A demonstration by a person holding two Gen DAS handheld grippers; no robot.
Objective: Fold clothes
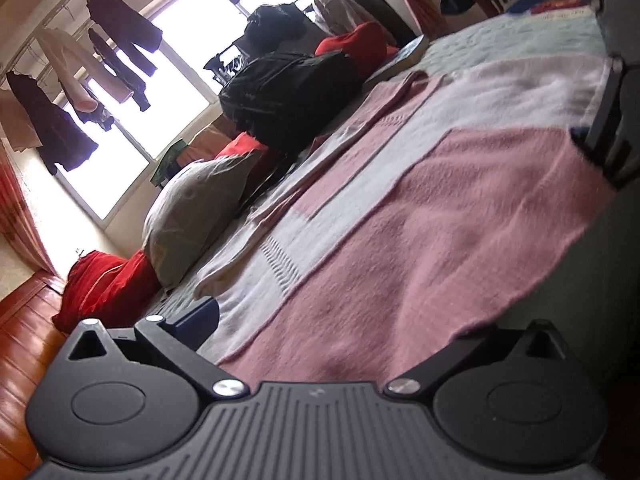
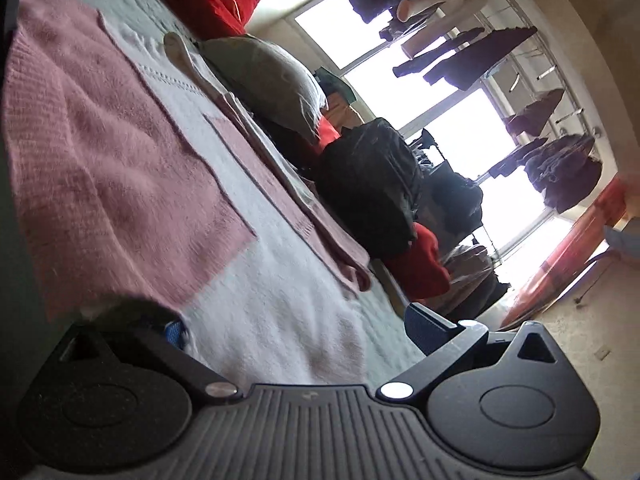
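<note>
Left wrist view: a pink and white knitted garment (image 1: 420,200) is shown spread flat on the bed (image 1: 500,44), its long axis running away from the camera toward the far end of the bed. The left gripper (image 1: 360,320) is held low at the near hem, its jaws spread wide with the pink panel lying between and ahead of them; nothing is pinched. The other tool is seen at the right edge of this view, over the white band. A grey pillow (image 1: 200,216), a black backpack (image 1: 288,96) and red bedding (image 1: 108,288) are ranged along the bed's far side.

Right wrist view: the same garment (image 2: 120,152) is shown from the opposite end, stretching ahead and to the left. The right gripper (image 2: 296,328) is placed over the white band, jaws likewise spread, one blue-padded finger (image 2: 424,328) clear of the cloth.

Both tools are judged equally near, one at each end of the near edge. Whether sleeves are already turned in cannot be settled; overlapping panels would fit either a partly folded garment or its own patchwork.
</note>
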